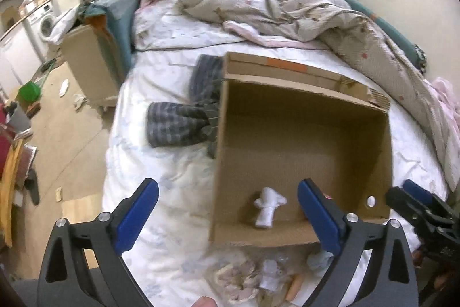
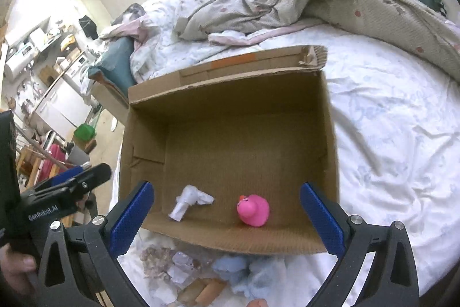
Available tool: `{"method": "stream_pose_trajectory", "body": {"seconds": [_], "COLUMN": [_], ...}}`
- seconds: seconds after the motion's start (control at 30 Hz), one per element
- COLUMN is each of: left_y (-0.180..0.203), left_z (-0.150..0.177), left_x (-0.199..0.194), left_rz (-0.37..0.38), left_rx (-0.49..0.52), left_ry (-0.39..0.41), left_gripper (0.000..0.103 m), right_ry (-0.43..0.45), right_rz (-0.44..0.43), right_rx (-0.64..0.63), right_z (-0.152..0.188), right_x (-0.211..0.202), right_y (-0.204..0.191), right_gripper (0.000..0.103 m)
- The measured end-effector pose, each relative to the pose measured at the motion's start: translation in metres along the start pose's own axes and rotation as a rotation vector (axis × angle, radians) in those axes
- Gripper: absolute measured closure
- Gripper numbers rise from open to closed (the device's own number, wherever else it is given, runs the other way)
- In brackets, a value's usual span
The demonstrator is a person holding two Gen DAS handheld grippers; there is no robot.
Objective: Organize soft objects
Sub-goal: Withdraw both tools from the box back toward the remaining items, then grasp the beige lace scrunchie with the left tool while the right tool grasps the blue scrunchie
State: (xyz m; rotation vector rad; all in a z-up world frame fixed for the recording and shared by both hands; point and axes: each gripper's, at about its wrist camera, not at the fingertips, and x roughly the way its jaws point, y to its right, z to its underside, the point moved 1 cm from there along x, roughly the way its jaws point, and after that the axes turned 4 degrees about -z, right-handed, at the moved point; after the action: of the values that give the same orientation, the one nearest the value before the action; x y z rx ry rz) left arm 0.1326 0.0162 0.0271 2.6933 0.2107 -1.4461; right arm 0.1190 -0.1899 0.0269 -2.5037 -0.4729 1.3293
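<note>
An open cardboard box (image 1: 382,151) (image 2: 330,151) stands on the bed. Inside it lie a small white soft toy (image 1: 268,206) (image 2: 189,202) and a pink rubber duck (image 2: 253,210). My left gripper (image 1: 228,216) is open and empty above the box's near left corner. My right gripper (image 2: 227,217) is open and empty above the box's near wall; it also shows in the left wrist view (image 1: 414,197). More soft toys lie on the sheet in front of the box: a mauve one (image 1: 238,278) (image 2: 156,256), a light blue one (image 2: 244,272) and a tan one (image 2: 207,289).
A dark plaid garment (image 1: 178,125) lies on the bed left of the box. A crumpled duvet (image 1: 302,7) covers the far side of the bed. Another cardboard box (image 1: 92,62) stands on the floor beside the bed. Cluttered furniture lines the left.
</note>
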Motion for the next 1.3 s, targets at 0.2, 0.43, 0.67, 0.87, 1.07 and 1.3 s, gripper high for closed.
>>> {"method": "stream_pose_trajectory", "body": {"seconds": [0.2,0.43,0.67,0.87,1.07,1.3], "left_y": [-0.014,-0.014,-0.011,-0.010,-0.017,-0.017], "left_z": [0.014,0.042,0.068,0.084,0.085,0.091], "left_x": [-0.006,-0.015,-0.019,-0.014,0.005,0.032], "left_rz": [-0.010,-0.035,-0.030,-0.044,-0.077,-0.045], "left_rx": [-0.033,-0.001,0.020,0.046,0.030,0.010], "left_ry": [-0.041,-0.063,-0.103,-0.129,-0.169,-0.273], "left_gripper": [0.006,0.006,0.006,0.006,0.006,0.008], "right_ry": [-0.021,-0.041,-0.064,-0.138,-0.185,-0.218], "right_rz": [0.012,0.030,0.053,0.043,0.058,0.059], "right_rx": [0.012,0.029,0.037,0.078,0.084,0.108], "right_z": [0.012,0.033,0.049,0.067,0.080,0.082], "right_x": [-0.010,-0.021,-0.027,-0.023,-0.013,-0.004], "right_y": [0.004,0.009,0.013,0.023,0.027,0.033], "right_gripper": [0.000,0.000,0.000,0.000,0.000,0.000]}}
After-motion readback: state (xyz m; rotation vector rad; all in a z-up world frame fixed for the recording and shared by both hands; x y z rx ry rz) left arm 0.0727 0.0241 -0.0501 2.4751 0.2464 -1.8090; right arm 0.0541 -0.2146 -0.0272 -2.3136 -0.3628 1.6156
